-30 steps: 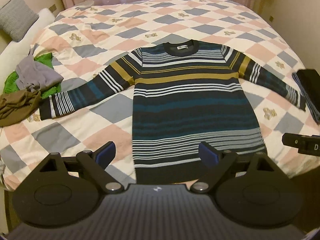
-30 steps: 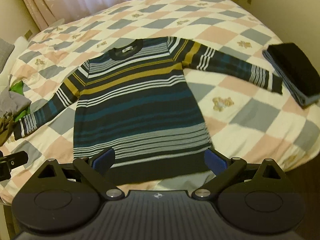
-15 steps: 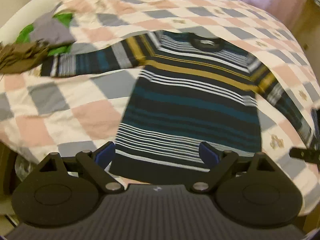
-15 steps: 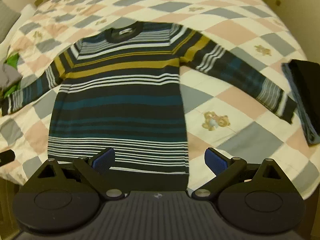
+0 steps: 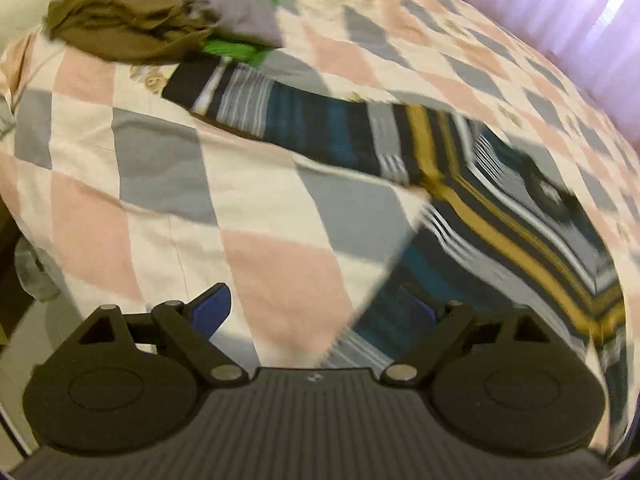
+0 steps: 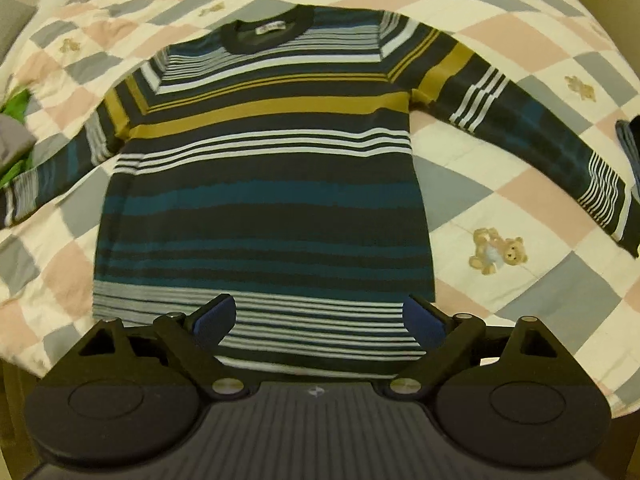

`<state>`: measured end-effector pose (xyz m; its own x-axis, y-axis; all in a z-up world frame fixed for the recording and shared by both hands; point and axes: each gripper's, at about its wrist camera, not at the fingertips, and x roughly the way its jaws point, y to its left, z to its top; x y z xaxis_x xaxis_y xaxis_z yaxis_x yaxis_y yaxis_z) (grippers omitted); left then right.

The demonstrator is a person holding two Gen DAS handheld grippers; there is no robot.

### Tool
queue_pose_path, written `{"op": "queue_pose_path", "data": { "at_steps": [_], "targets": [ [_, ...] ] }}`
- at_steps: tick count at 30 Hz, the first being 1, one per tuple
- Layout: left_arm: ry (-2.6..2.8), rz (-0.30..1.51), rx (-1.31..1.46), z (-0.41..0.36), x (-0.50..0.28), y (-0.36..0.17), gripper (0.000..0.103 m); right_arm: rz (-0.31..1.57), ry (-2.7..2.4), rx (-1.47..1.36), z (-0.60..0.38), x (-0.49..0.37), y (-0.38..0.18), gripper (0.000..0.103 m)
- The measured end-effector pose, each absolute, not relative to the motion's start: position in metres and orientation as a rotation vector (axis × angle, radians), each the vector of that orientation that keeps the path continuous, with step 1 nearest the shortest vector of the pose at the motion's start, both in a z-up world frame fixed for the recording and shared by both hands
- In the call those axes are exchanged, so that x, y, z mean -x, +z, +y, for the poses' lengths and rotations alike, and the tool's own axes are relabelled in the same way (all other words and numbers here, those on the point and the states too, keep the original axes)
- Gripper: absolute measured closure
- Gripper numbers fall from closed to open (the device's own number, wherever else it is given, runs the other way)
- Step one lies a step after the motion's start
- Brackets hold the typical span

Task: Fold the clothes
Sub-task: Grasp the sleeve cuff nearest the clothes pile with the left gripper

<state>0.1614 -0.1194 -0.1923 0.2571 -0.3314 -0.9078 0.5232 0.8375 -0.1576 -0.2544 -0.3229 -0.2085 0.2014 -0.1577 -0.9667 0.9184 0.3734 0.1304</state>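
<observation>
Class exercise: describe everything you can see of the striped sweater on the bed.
The striped sweater is a knit-looking long-sleeved pullover with a dark round collar and a label inside it. Bands of navy, teal, mustard, grey and white cross the body and sleeves. It lies flat and unfolded, front up, sleeves spread, on the checked quilt. Both grippers are open near it; neither holds it.

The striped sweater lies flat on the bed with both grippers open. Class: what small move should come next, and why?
Probably bring the left gripper forward to the sleeve cuff near the pile of clothes and close on it. The striped sweater lies spread flat with both sleeves out, so a sleeve must fold in first. The right gripper hangs open over the hem.
</observation>
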Motion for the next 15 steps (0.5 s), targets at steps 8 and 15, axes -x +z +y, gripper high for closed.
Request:
{"op": "queue_pose_path", "data": {
  "at_steps": [8, 15],
  "targets": [
    [-0.451, 1.218, 0.072, -0.123, -0.319, -0.253, 0.017, 1.213, -0.941, -0.913, -0.338, 0.164, -0.262, 0.011],
    [-0.33, 1.196, 0.27, -0.113, -0.395, -0.304, 0.017, 1.31, -0.844, -0.919, -0.335, 0.089, -0.305, 0.01]
  ]
}}
